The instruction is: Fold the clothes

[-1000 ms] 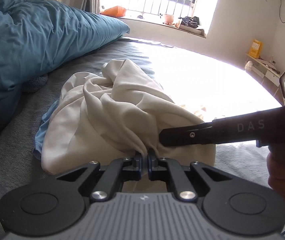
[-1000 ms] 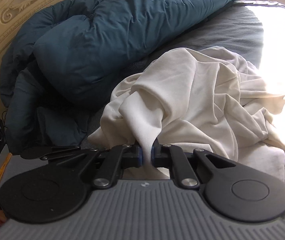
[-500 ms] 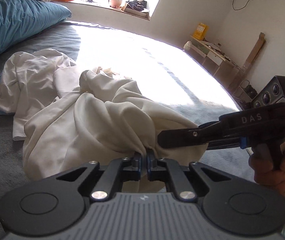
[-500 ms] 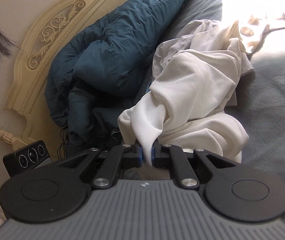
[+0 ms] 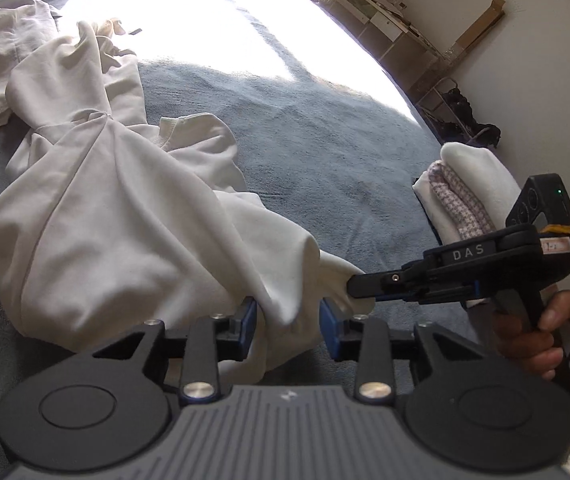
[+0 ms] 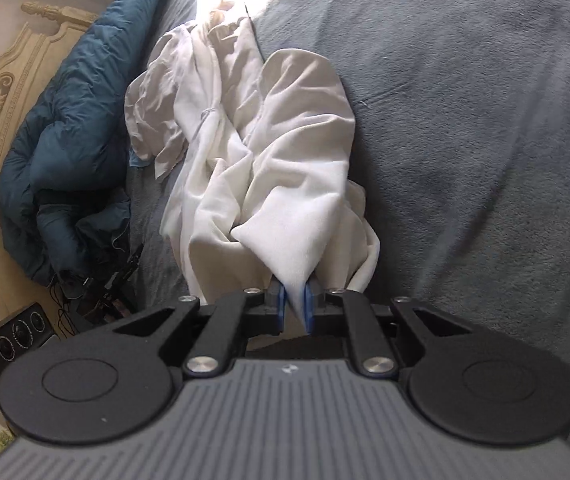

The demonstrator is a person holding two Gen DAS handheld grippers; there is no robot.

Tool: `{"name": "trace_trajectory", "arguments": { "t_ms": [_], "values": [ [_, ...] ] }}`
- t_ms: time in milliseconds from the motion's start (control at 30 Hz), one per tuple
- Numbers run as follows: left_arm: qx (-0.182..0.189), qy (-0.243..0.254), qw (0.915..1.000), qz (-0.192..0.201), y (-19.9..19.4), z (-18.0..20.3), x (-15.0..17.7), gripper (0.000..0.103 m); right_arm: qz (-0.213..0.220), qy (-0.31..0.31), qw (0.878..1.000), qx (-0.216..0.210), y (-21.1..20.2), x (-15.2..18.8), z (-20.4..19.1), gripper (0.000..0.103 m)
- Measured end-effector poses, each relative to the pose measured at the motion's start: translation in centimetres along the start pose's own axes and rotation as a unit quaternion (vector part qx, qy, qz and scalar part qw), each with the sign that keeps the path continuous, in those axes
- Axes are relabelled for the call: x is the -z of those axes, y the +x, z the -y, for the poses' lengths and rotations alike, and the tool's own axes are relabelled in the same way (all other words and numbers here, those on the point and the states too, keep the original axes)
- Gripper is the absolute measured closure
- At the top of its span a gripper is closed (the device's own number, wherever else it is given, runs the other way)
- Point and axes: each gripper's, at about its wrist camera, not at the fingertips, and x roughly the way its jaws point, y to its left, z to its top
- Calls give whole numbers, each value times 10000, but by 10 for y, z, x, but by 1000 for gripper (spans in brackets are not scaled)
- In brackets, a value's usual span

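A crumpled white garment [image 5: 117, 208] lies stretched across the grey bed; it also shows in the right wrist view [image 6: 285, 168]. My left gripper [image 5: 290, 320] is open, with a fold of the garment hanging loose between its blue pads. My right gripper [image 6: 295, 306] is shut on a corner of the white garment. In the left wrist view the right gripper [image 5: 359, 285] pinches the cloth just right of my left gripper.
A second pale garment [image 5: 1, 56] lies at the far left, next to a teal duvet [image 6: 65, 152] by the headboard. A stack of folded clothes [image 5: 465, 200] sits at the bed's right edge. Grey bedsheet [image 6: 465, 140] spreads to the right.
Both grippers pulled the white garment away from the duvet onto the open bed. My left gripper has opened and let go of the cloth; the right stays shut.
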Motion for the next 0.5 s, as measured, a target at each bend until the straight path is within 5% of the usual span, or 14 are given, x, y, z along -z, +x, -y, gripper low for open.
{"name": "trace_trajectory", "arguments": {
  "t_ms": [67,267,400,500],
  "values": [
    [-305,-107,9991,260,-21,-2,-8,44,95,27,10000,-5,-11,-4,9,91],
    [-1515,-111,9851,801,-8,-42,-76,11,770,-864,9933,-31,-10,-54,-10,57],
    [-2165,-19,9749,514,44,-80,-112,11,1122,-1834,9766,-46,29,-103,-43,44],
    [-2515,-59,9678,19,86,-104,-128,25,1002,-2577,9610,30,78,-139,-69,35]
  ]
}}
